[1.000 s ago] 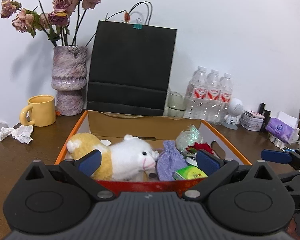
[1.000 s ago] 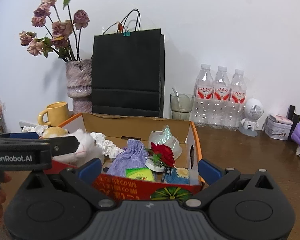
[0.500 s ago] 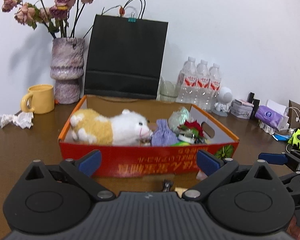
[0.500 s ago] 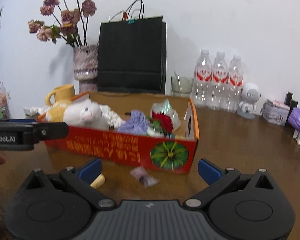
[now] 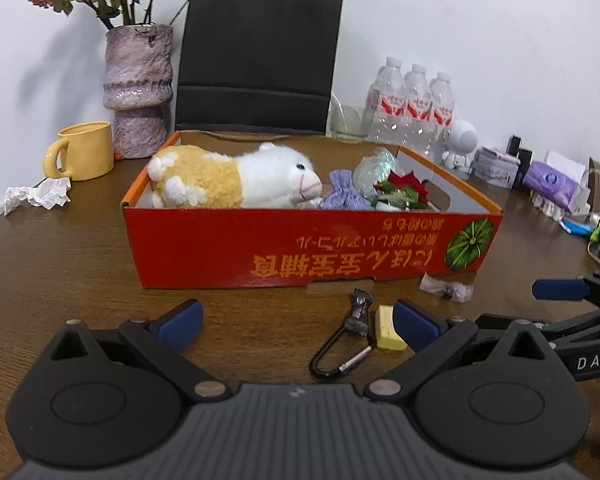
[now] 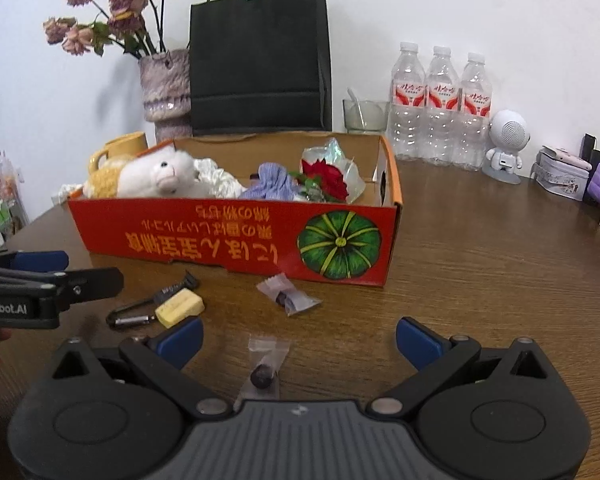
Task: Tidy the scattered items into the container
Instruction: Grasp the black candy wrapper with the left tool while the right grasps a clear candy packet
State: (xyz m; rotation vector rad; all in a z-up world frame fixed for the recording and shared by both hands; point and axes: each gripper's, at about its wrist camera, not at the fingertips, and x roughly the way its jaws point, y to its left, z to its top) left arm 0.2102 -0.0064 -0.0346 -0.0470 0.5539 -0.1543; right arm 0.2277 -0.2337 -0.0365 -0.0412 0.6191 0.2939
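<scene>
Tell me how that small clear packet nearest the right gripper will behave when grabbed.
The packet looks like thin crinkly film, so it will likely flex and feel light. The dark lump inside may shift. It lies flat on the table, so the fingers may slip over it.

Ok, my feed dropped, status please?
Both hand-held grippers, left and right, open, empty. Box part filled; carabiner, eraser, two sachets outside. Nothing blocking.
</scene>
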